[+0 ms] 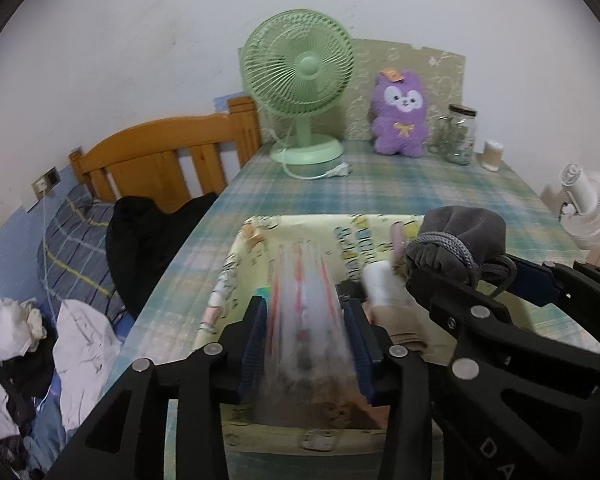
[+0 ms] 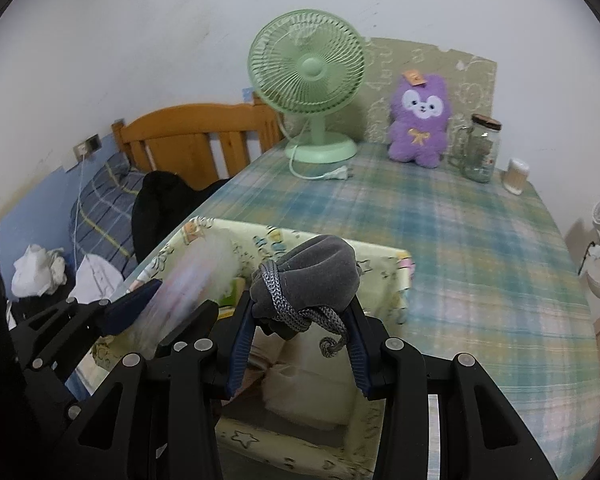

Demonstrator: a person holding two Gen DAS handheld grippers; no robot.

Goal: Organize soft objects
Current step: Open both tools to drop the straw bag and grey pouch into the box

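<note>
My left gripper (image 1: 306,344) is shut on a clear plastic packet with red stripes (image 1: 306,300), held over a pale yellow fabric bin (image 1: 236,256) with cartoon prints. My right gripper (image 2: 300,344) is shut on a grey velvet drawstring pouch (image 2: 312,280) with a knotted grey cord, also over the bin (image 2: 400,276). The pouch (image 1: 460,236) and right gripper (image 1: 452,280) show at right in the left wrist view. The left gripper (image 2: 160,304) with its packet (image 2: 188,280) shows at left in the right wrist view. Pale folded soft items (image 2: 300,392) lie inside the bin.
The bin stands on a plaid tablecloth (image 2: 480,260). At the back stand a green fan (image 2: 308,76), a purple plush toy (image 2: 420,120), a glass jar (image 2: 480,148) and a small container (image 2: 516,176). A bed with clothes (image 1: 72,320) lies left. A white fan (image 1: 588,208) is right.
</note>
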